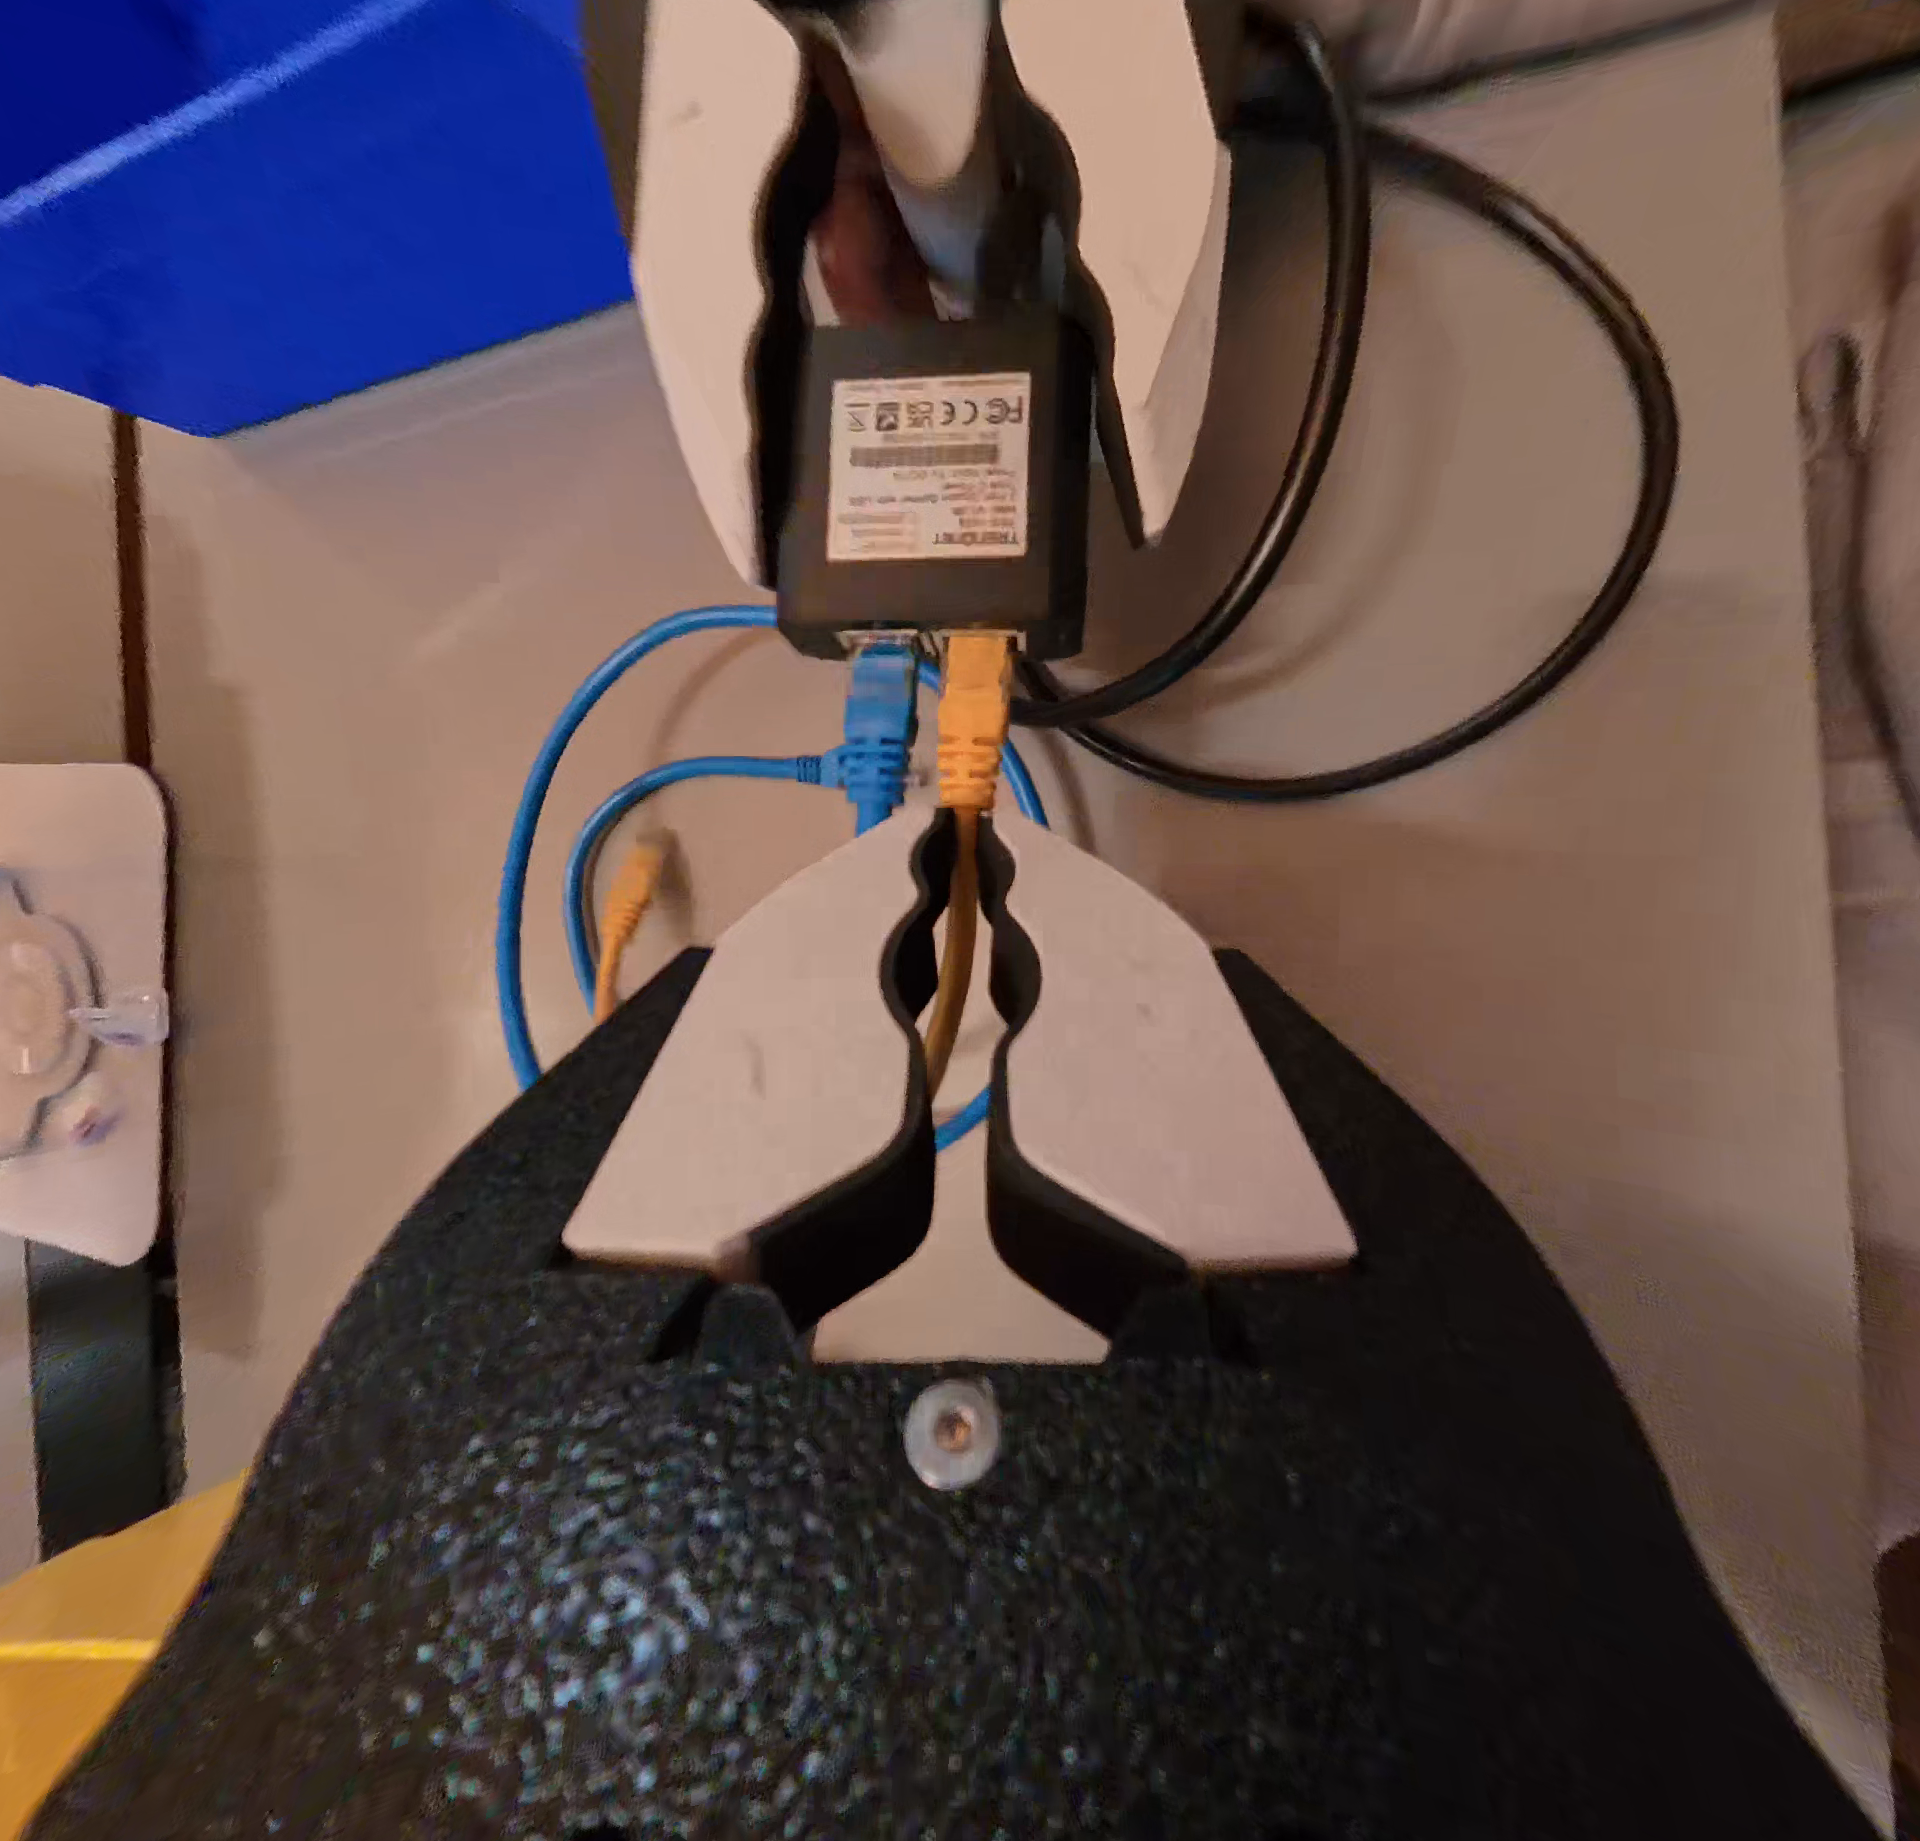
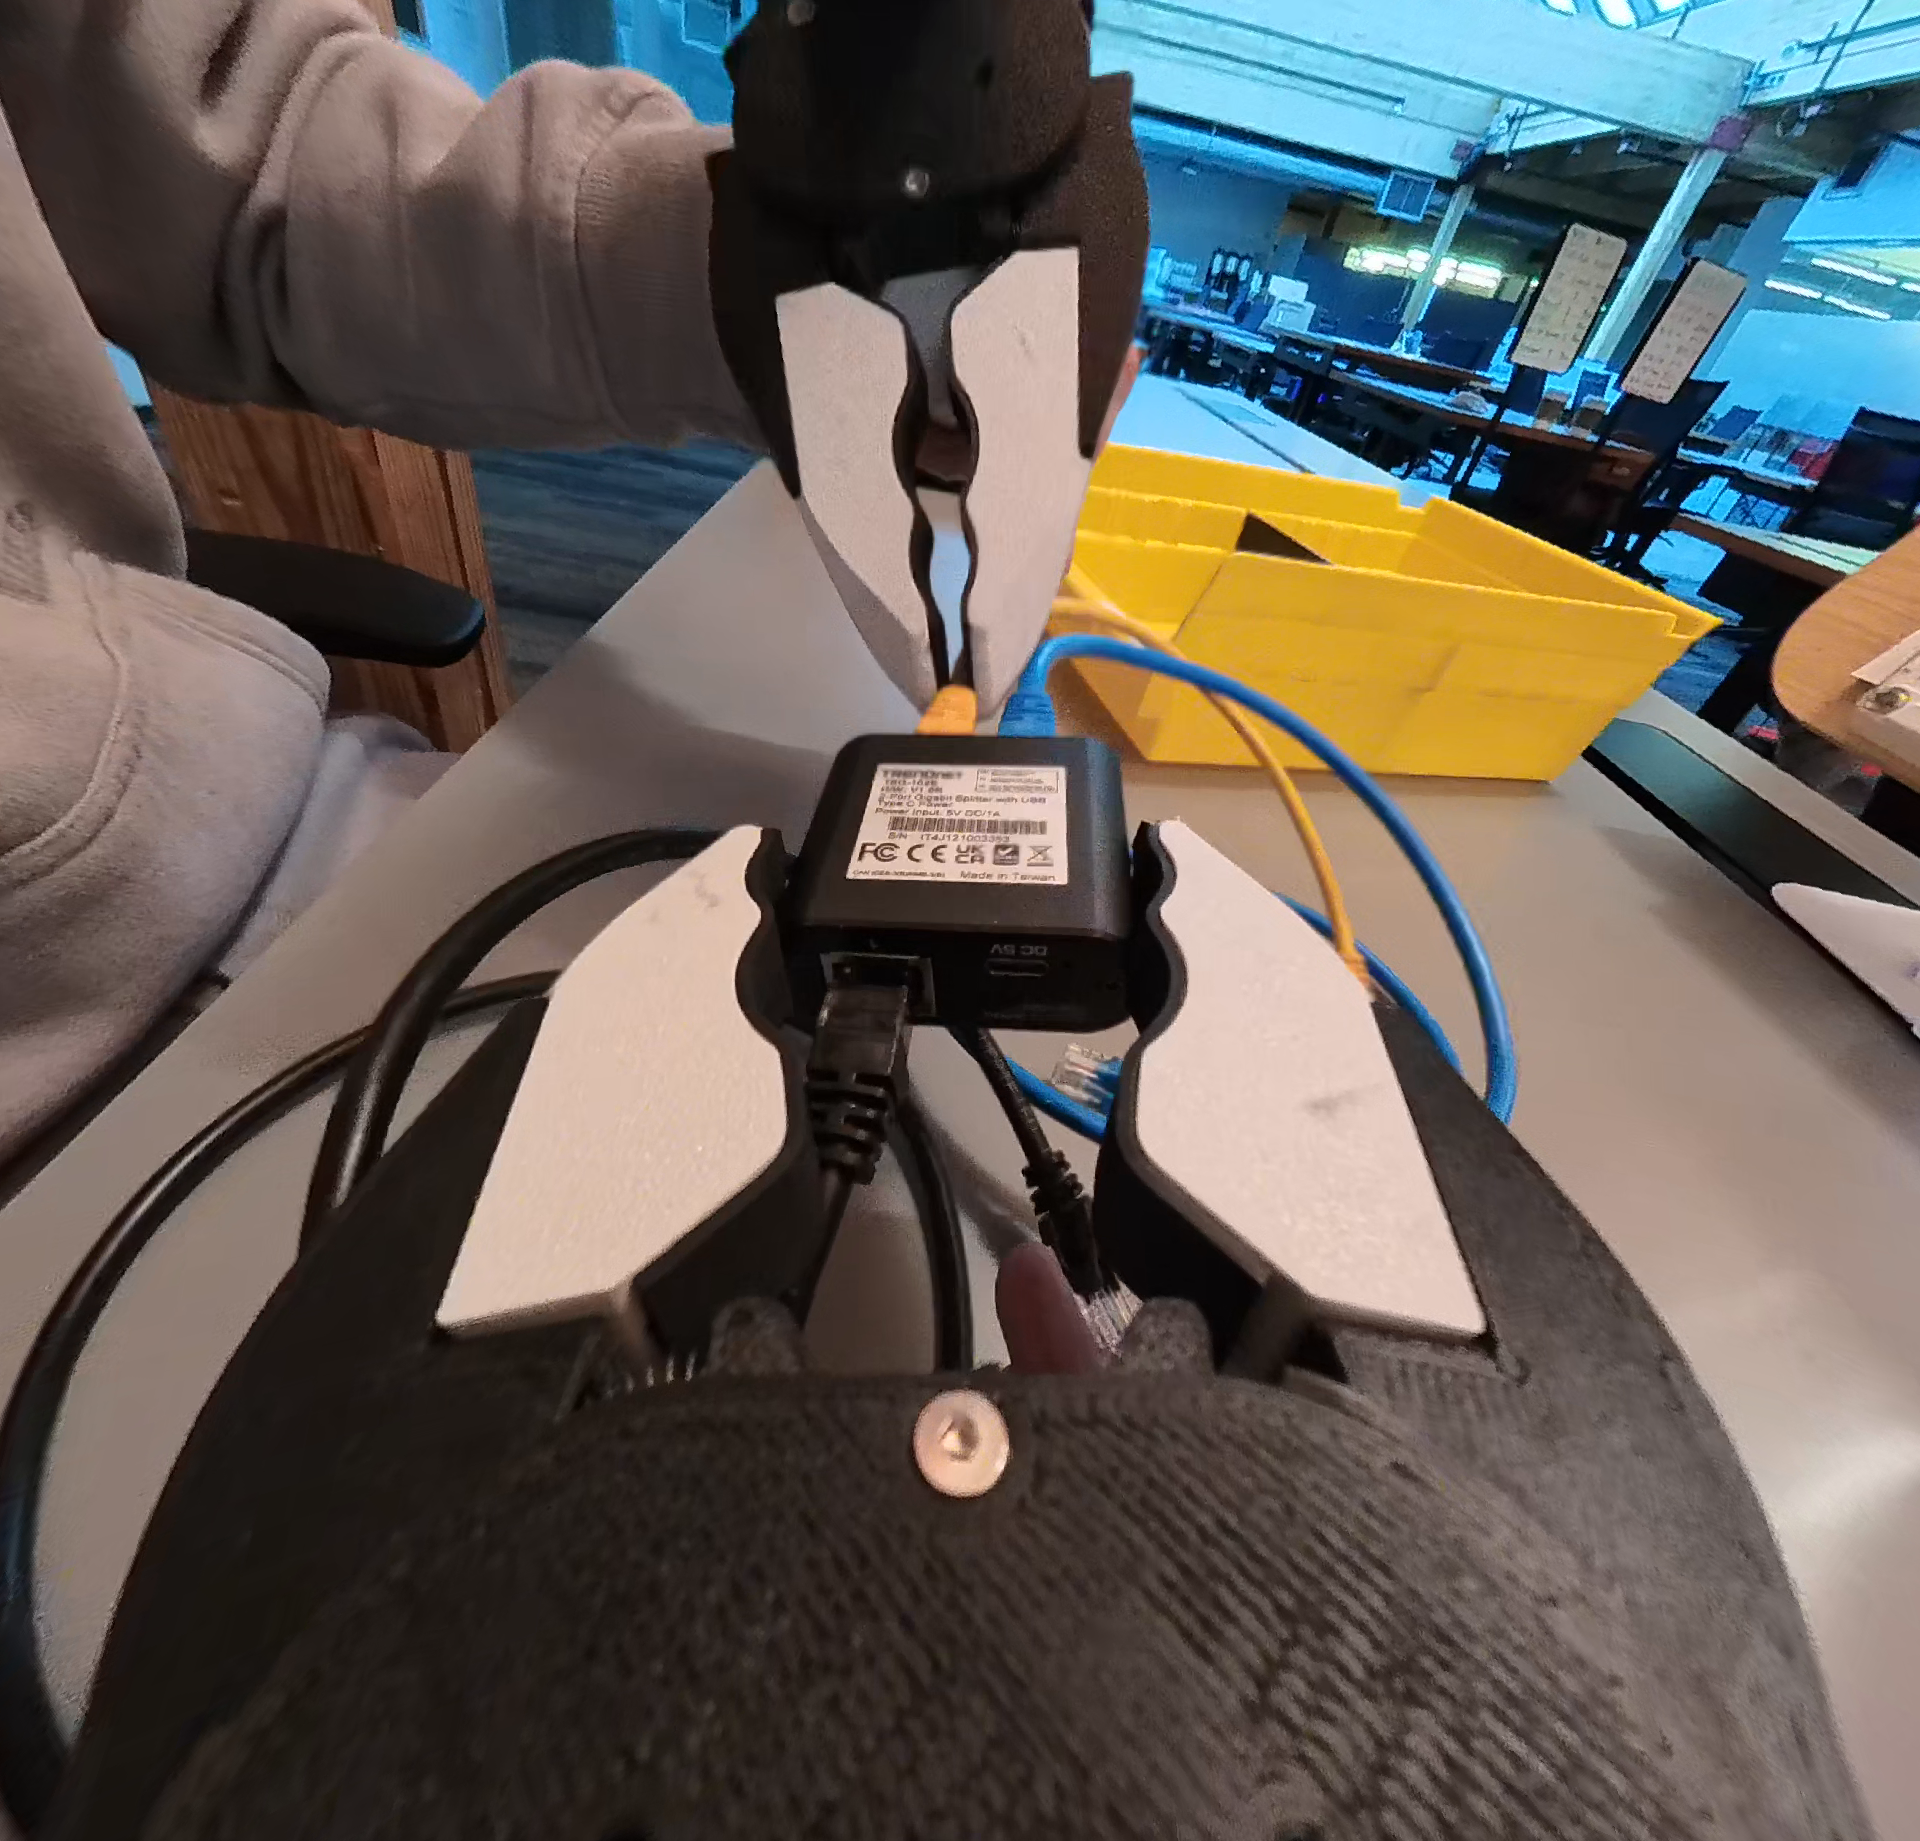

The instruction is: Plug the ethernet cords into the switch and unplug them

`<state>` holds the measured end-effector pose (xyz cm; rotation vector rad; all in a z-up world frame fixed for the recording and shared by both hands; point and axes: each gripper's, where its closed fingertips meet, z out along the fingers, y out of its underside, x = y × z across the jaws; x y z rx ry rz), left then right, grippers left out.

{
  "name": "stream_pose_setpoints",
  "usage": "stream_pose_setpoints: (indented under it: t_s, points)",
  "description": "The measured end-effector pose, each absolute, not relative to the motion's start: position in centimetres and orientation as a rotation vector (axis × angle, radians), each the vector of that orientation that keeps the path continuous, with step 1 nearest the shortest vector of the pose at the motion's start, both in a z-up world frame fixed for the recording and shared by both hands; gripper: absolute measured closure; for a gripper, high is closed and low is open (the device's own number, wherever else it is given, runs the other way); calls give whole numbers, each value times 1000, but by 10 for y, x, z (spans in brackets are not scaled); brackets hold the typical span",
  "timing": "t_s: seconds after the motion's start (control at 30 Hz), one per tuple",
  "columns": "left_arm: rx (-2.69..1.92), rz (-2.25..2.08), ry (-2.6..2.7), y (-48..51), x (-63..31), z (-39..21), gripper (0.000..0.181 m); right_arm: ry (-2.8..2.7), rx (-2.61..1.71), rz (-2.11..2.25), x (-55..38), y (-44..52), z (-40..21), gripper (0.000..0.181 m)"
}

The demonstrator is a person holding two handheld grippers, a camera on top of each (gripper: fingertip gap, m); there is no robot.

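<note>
A small black switch with a white label is clamped between my right gripper's fingers, just above the grey table. It also shows in the right wrist view. An orange plug and a blue plug sit side by side in its far ports. My left gripper is shut on the orange cord right behind its plug; it also shows in the right wrist view. A black plug sits in the switch's near port.
The black cable loops over the table beside the switch. Loose blue, black and orange plug ends lie underneath. A yellow bin stands behind the switch, and a blue bin is nearby. A person's grey sleeve is at left. The left gripper's tips are roughly 5 centimeters from the right gripper's.
</note>
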<state>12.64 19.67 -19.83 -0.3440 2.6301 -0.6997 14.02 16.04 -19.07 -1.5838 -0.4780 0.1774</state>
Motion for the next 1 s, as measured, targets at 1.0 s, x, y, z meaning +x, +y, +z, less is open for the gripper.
stream_pose_setpoints:
  t_s: [1.0]
  points:
    - [-961, -1366, 1761, 298, 107, -191, 143, -472, -1168, -441, 196, 115, 32, 117]
